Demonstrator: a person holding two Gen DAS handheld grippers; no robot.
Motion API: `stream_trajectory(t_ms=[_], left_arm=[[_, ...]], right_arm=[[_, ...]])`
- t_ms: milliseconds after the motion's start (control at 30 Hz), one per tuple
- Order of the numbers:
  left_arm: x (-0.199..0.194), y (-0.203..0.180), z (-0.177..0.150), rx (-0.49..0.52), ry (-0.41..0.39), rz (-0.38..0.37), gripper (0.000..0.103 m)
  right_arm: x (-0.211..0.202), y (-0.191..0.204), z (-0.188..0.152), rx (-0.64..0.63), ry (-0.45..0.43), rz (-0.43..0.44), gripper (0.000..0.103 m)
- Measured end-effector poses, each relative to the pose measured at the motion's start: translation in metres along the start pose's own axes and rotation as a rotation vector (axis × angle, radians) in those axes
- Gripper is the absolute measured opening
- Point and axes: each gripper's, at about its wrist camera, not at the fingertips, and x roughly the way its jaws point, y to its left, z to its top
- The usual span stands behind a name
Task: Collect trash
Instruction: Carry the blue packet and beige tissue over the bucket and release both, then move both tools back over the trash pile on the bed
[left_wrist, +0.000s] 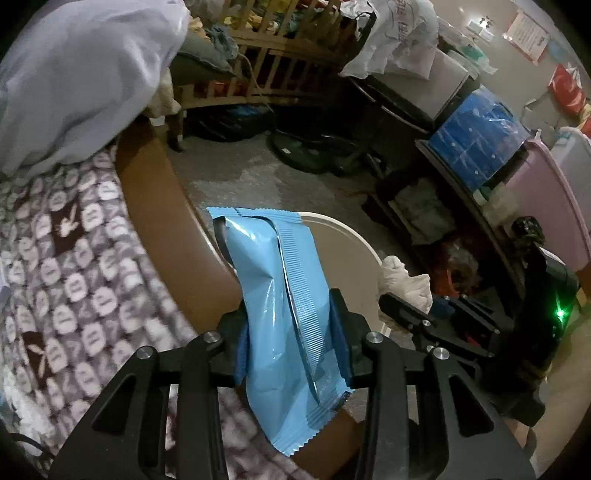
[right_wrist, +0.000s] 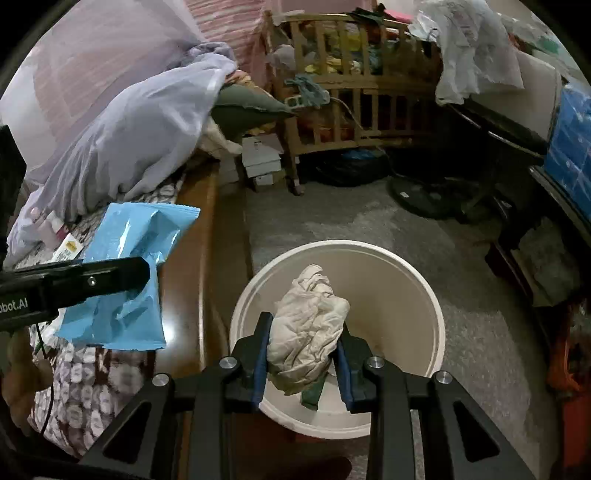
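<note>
- Left gripper (left_wrist: 291, 332): jaws clamped across the middle of a blue wrapper (left_wrist: 280, 295). The wrapper hangs over the bed edge (left_wrist: 159, 206), beside the white bin (left_wrist: 343, 232) and not yet above its mouth.
- Right gripper (right_wrist: 304, 354): jaws pressed on a crumpled paper wad (right_wrist: 308, 325), held directly over the white bin, which stands on the floor against the bed frame.
- Handling, wrapper: judged light, thin and glossy, likely slippery; it buckles under the pads. A grip across the flat body, as now, looks sounder than one on the crimped end seam.
- Handling, wad: judged soft and almost weightless, yielding to squeeze; any bulky fold serves as a hold. It may cling to a pad on release.
</note>
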Motion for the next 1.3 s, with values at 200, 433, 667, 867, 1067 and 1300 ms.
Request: stream_trajectory(t_ms=[200,433,667,867,1067,1300], left_arm=[[0.007,-0.008,0.004,0.009,-0.015,-0.043,0.045],[0.008,-0.011,0.003,0.032,-0.024,-0.014,0.068],[0.000,0.007,-0.008,0.004,-0.020,0.041,0.068],[-0.013,0.022,-0.016,-0.018,-0.036,0.082,0.068],[-0.031,0.036,-0.024,-0.043,-0.065,0.140,0.068],[-0.049,0.050,-0.039,-0.039,-0.083,0.223,0.068]], right_arm=[[0.005,-0.013,0.001,0.035,0.007,-0.026,0.032],[-0.002,-0.025,0.003,0.071,-0.028,-0.072,0.055],[0.007,-0.007,-0.002,0.037,0.004,-0.060,0.056],[0.008,0.013,-0.004,-0.007,0.007,-0.067,0.059],[0.006,0.031,-0.003,-0.020,0.005,-0.052,0.060],[0.002,0.053,-0.001,-0.038,0.000,-0.039,0.061]])
